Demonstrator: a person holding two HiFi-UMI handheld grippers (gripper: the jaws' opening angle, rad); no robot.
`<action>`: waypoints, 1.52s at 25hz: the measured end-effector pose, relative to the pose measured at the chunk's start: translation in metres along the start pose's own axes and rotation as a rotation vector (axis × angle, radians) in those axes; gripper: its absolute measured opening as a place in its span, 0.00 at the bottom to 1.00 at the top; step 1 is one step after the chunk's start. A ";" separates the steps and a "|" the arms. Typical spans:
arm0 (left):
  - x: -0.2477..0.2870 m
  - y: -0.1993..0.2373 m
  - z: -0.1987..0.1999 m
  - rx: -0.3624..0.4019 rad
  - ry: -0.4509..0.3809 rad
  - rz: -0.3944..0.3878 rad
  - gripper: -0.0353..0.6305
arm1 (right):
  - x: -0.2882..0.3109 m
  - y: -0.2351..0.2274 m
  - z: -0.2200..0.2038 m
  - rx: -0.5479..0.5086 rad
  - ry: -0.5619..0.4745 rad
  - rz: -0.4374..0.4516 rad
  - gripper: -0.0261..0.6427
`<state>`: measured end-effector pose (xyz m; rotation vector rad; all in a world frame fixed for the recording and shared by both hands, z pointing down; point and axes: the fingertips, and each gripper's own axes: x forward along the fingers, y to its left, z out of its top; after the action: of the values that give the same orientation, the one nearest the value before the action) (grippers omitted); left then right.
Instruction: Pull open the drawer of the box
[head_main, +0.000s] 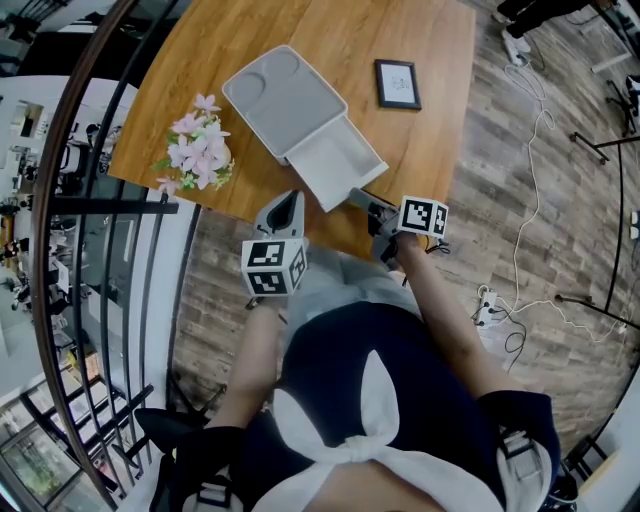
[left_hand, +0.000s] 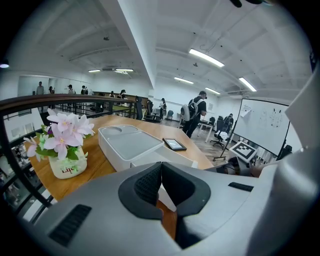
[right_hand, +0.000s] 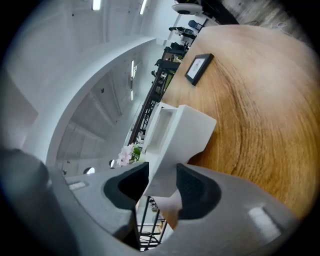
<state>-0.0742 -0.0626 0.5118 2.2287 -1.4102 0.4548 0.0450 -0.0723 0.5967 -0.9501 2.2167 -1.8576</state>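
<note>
Right gripper view shows your right tongs (right_hand: 162, 182) clamped on the drawer (right_hand: 186, 131) front, already well out of the box (head_main: 282, 97) beyond; pull straight, keep level. Left tongs (left_hand: 161, 181) closed, empty

Bright, even light from long white ceiling strip lamps (left_hand: 206, 58) leaves the pale grey plastic box (head_main: 285, 100) casting only a faint shadow on the warm brown wooden tabletop (head_main: 330, 40). Every view bulges fisheye-fashion with black corners, and the nearest foreground in both gripper views is soft.
</note>
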 end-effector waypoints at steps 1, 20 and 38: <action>0.000 0.000 0.001 0.000 -0.002 -0.001 0.08 | -0.001 0.002 0.001 -0.028 0.004 -0.018 0.30; -0.005 -0.016 0.051 0.029 -0.107 -0.033 0.08 | -0.023 0.104 0.046 -0.736 -0.199 -0.175 0.08; -0.008 -0.062 0.077 0.066 -0.159 -0.145 0.08 | -0.024 0.159 0.041 -0.950 -0.239 -0.116 0.03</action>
<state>-0.0191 -0.0752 0.4307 2.4472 -1.3148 0.2842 0.0203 -0.0852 0.4328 -1.3218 2.9060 -0.5586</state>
